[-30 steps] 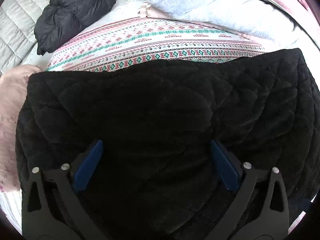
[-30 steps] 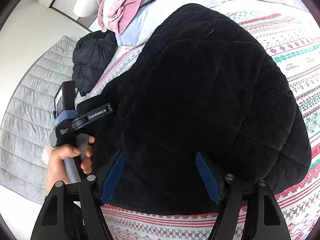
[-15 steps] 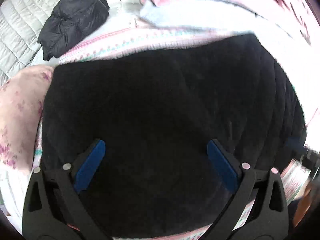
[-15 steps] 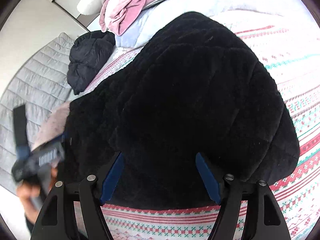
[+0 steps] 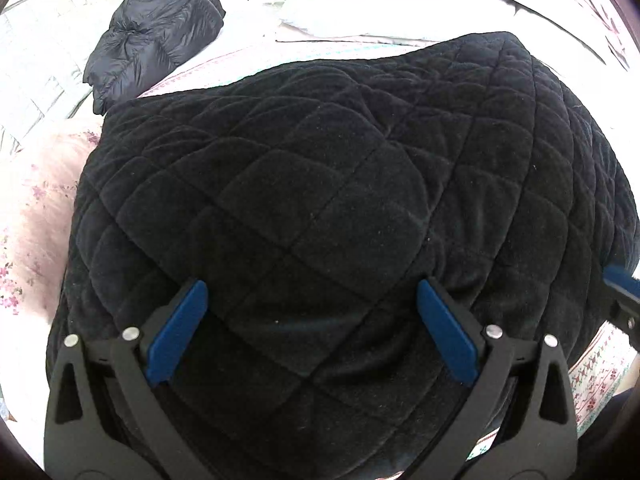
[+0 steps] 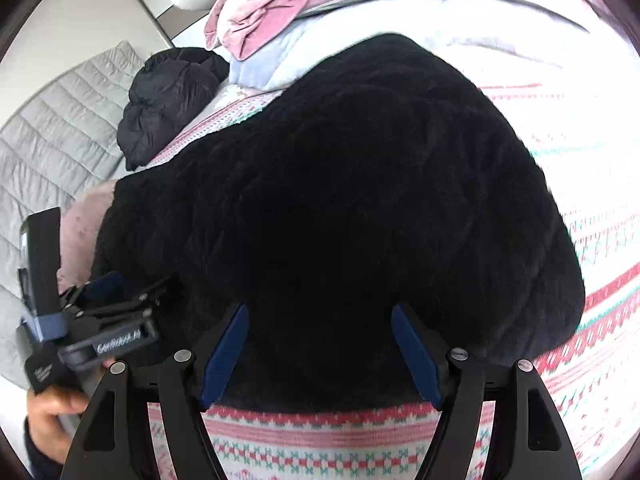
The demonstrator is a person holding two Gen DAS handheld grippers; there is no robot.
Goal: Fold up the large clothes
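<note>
A big black quilted velvet garment [image 5: 340, 200] lies folded in a thick bundle on the patterned bed cover; it also fills the right wrist view [image 6: 340, 220]. My left gripper [image 5: 312, 328] is open, its blue pads spread wide just above the garment's near edge, holding nothing. My right gripper [image 6: 320, 352] is open and empty over the garment's near hem. The left gripper also shows at the left of the right wrist view [image 6: 112, 312], held in a hand beside the garment's left side.
A dark puffer jacket [image 5: 156, 36] is bunched at the back left. A pink floral pillow [image 5: 36, 208] lies left of the garment. Pink and pale blue bedding [image 6: 320, 20] is piled at the back. The pink and green patterned cover [image 6: 580, 340] spreads right and near.
The left gripper swung away to the left and came back over the garment's near left side. The right gripper stayed in place. Both stayed open.
</note>
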